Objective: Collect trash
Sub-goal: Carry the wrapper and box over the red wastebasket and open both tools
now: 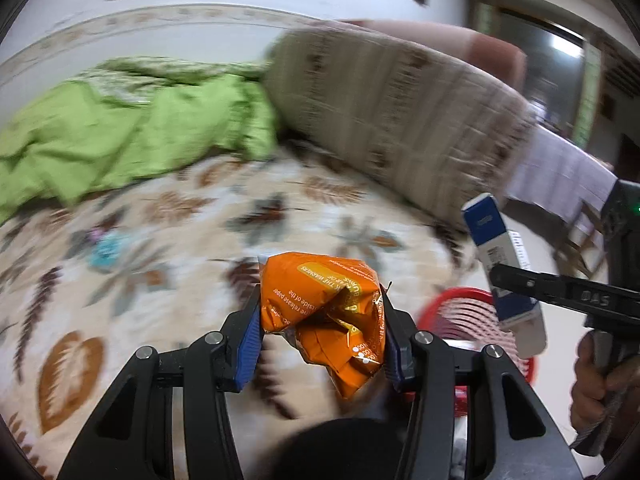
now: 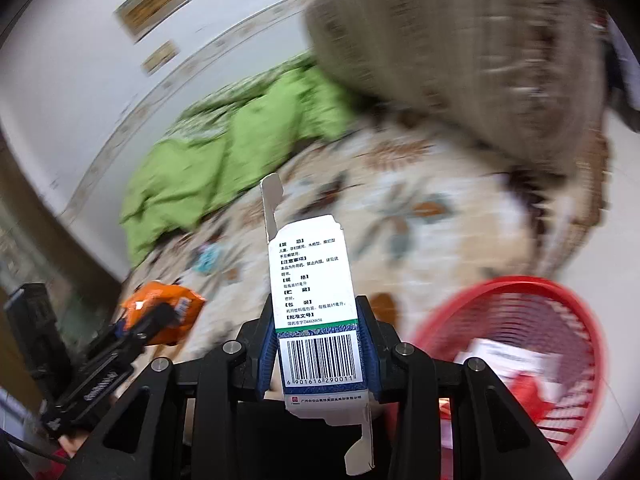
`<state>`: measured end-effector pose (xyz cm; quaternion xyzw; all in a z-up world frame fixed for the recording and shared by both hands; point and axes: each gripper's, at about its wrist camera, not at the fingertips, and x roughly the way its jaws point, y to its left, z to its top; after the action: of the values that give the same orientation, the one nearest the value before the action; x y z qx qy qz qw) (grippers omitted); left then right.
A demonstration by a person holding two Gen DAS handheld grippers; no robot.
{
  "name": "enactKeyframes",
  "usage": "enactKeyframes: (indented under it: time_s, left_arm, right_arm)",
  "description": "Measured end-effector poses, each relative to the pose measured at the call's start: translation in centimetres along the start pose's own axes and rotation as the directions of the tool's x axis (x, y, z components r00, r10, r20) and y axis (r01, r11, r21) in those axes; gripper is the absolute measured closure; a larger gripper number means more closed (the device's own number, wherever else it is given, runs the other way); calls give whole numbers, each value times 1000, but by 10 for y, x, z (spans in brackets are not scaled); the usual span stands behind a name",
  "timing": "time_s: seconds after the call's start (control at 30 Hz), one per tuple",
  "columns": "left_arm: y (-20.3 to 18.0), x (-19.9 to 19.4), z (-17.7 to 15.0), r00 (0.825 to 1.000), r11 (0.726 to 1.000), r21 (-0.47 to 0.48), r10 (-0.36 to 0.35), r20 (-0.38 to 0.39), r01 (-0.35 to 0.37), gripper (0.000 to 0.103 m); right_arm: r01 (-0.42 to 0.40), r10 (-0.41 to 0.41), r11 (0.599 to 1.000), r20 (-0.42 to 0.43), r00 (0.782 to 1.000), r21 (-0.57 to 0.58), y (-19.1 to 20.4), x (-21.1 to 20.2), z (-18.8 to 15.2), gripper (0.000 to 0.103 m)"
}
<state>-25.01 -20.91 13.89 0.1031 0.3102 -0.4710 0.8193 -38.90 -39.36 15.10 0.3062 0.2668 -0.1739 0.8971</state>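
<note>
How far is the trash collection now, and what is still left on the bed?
Done: the red basket already holds some white and red packaging. In hand: the left gripper is shut on the orange wrapper, and the right gripper is shut on the medicine box; neither is in the basket yet. Left: a small teal scrap lies on the bedsheet.

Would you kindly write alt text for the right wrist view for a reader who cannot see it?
The right gripper clamps a white and blue carton with a barcode, above a leaf-patterned bedspread. A red basket sits lower right; at left, the left gripper holds an orange wrapper.
</note>
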Motion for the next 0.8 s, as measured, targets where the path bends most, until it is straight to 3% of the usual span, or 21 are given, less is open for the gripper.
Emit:
enactKeyframes:
  time_s: [0.13, 0.33, 0.57, 0.63, 0.8]
  left_arm:
    - [-46, 21, 2, 992, 992, 47, -112, -64, 115, 54]
    - [-90, 51, -1, 965, 974, 65, -206, -164, 219, 54]
    - [-131, 79, -4, 931, 952, 94, -262, -254, 293, 51]
    - [-137, 83, -5, 926, 950, 99, -262, -271, 298, 42]
    - [-131, 80, -2, 930, 952, 83, -267, -255, 296, 40]
  right_arm:
    - [69, -70, 996, 10, 998, 52, -34, -23, -2, 64]
    - [148, -148, 982, -4, 989, 114, -72, -35, -10, 63]
    - [188, -188, 966, -19, 982, 178, -101, -38, -17, 63]
    - [193, -192, 961, -23, 981, 197, -106, -38, -18, 58]
    - [192, -199, 960, 11, 980, 202, -108, -46, -17, 54]
